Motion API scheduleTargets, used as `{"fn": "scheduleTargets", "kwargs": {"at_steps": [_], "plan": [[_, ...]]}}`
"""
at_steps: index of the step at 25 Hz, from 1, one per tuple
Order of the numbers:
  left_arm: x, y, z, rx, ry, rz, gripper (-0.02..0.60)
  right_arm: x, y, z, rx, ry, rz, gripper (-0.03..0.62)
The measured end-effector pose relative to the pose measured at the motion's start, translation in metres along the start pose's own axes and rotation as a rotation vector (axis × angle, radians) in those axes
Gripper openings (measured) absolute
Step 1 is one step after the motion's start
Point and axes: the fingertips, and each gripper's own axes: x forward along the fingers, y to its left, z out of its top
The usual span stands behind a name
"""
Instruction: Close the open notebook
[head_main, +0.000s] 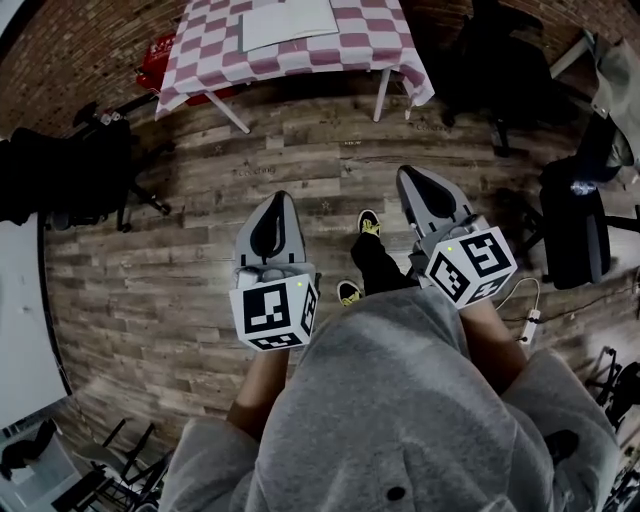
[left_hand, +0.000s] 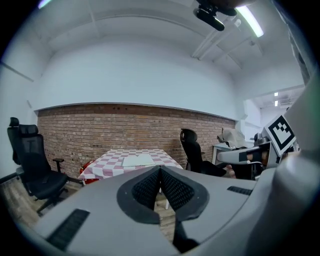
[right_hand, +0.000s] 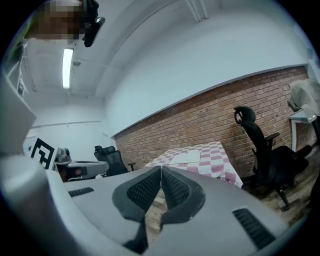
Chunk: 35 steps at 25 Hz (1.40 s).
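1. Wood-plank flooring (head_main: 200, 300) fills most of the head view. At its far edge stands a table (head_main: 210, 60) under a red-and-white checked cloth, well apart from us.
2. We see the open notebook (head_main: 290, 22) lying on that cloth near the middle of the tabletop, its pale pages flat and facing up. Neither tool is near it.
3. From the head view alone we see both tools at once. The left gripper (head_main: 280, 200) and the right gripper (head_main: 408, 178) are held out side by side over the floor, both aimed toward the table.
4. In the left gripper view, the ribbed pads are clenched tip to tip with nothing between them. The notebook shows far off, just above the tips.
5. In the right gripper view the jaws are likewise pressed together on nothing, with the notebook up and to the right of them.
6. Only the gripper views give us the white upper wall and a lit ceiling strip (right_hand: 67, 67).
7. Only the head view shows our grey sweatshirt (head_main: 400, 400), the yellow-and-black shoes (head_main: 369, 223) and a white cable (head_main: 530, 300) on the floor.
8. In the left gripper view, a black office chair (left_hand: 35, 165) stands left of the table and another (left_hand: 192, 152) to its right.
9. At the right edge of that view we catch the right gripper's marker cube (left_hand: 280, 132).
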Motion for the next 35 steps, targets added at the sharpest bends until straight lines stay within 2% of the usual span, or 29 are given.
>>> {"fn": "scheduleTargets", "kwargs": {"at_steps": [10, 19, 35], "plan": [[0.073, 0.017, 0.012, -0.005, 0.030, -0.014, -0.003, 0.057, -0.044, 0.016, 0.007, 0.029, -0.020, 0.026], [0.119, 0.030, 0.033, -0.001, 0.041, 0.012, -0.003, 0.103, -0.071, 0.036, 0.023, 0.033, 0.008, 0.026], [0.188, 0.015, 0.068, 0.024, 0.025, 0.029, -0.003, 0.141, -0.133, 0.072, 0.044, 0.003, 0.028, 0.026]]}}
